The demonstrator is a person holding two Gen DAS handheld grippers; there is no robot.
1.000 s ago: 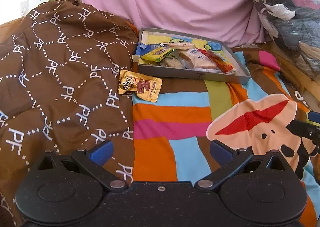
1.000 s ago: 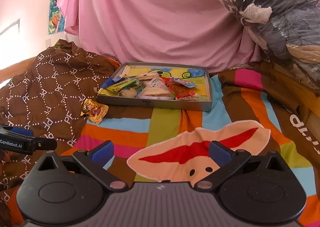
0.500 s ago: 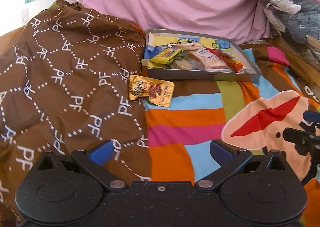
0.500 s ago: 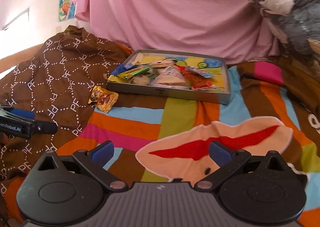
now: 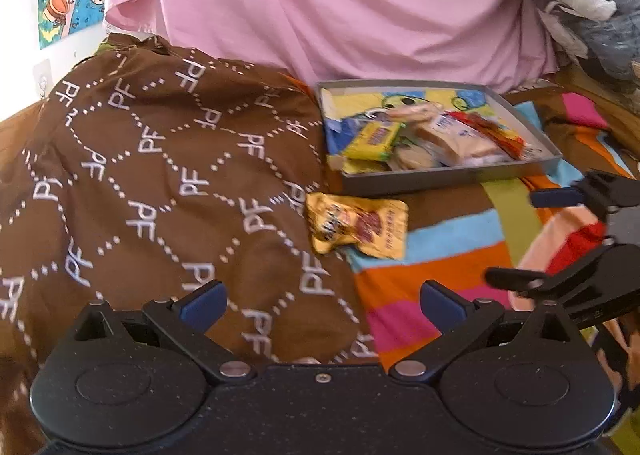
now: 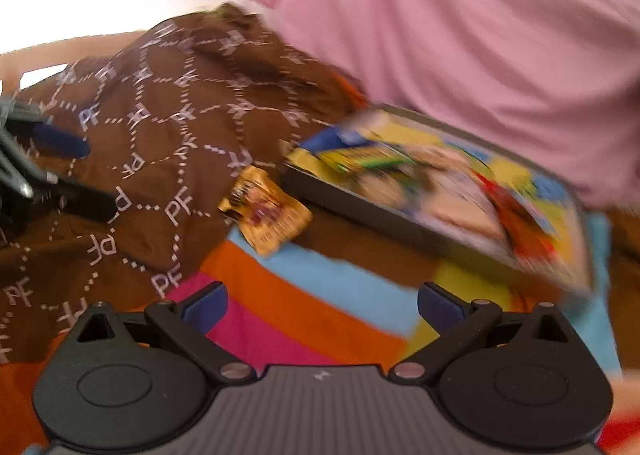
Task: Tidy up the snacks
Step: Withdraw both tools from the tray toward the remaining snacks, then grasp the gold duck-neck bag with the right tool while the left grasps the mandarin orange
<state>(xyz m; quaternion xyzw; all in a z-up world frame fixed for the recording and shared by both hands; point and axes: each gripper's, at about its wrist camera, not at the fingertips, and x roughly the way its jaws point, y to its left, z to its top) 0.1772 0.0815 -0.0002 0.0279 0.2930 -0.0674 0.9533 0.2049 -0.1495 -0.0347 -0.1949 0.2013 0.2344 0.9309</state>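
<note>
Snacks sit mostly in the tray (image 5: 448,175), a grey-walled box on the striped blanket (image 5: 432,275), with a pink sheet (image 5: 340,7) hanging behind it. In it you can pick out a yellow bar (image 5: 374,141) at the left, a pale wrapped bread (image 5: 456,137) in the middle and a red packet (image 5: 500,139) at the right; the rest is too jumbled to name. One yellow pouch (image 5: 358,230) lies outside, just in front of the tray's near left corner, where the brown PF cloth (image 5: 160,175) meets the stripes.

Your left gripper (image 5: 322,301) is spread wide and holds nothing; its fingers frame the cloth's edge, and the pouch lies ahead between them, apart from both pads. Your right gripper (image 6: 322,301) is likewise spread and empty, over the orange and pink stripes, with the pouch (image 6: 268,211) ahead and a little left of centre. The right wrist view is blurred, so the tray (image 6: 400,223) contents smear there. Each gripper shows in the other's view: the right at the left view's right edge, the left (image 6: 76,175) at the far left over the cloth.
</note>
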